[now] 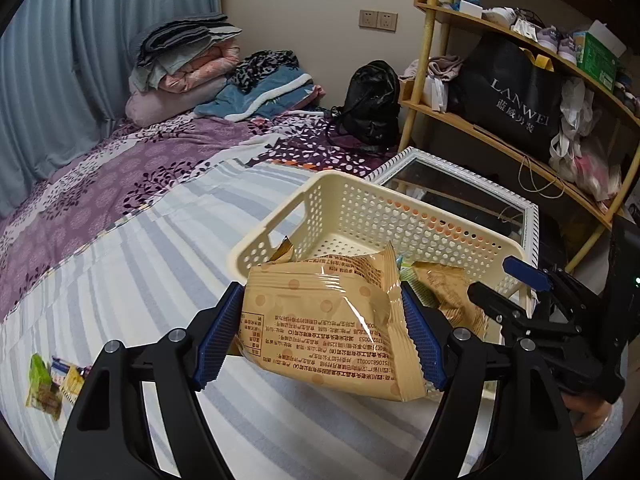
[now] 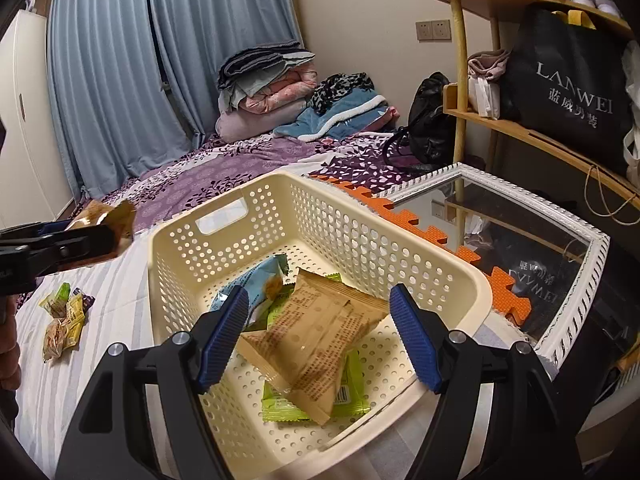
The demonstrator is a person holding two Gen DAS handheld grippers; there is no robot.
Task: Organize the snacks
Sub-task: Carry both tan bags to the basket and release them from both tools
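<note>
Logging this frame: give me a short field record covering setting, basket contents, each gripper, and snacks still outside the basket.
setting: striped bedsheet on a bed, cream perforated basket on it
basket contents: tan packet on top of green packets, a light blue packet behind
left gripper: shut on a beige snack packet, held near the basket's rim
right gripper: open over the basket, nothing gripped
outside the basket: small cluster of packets on the sheet
</note>
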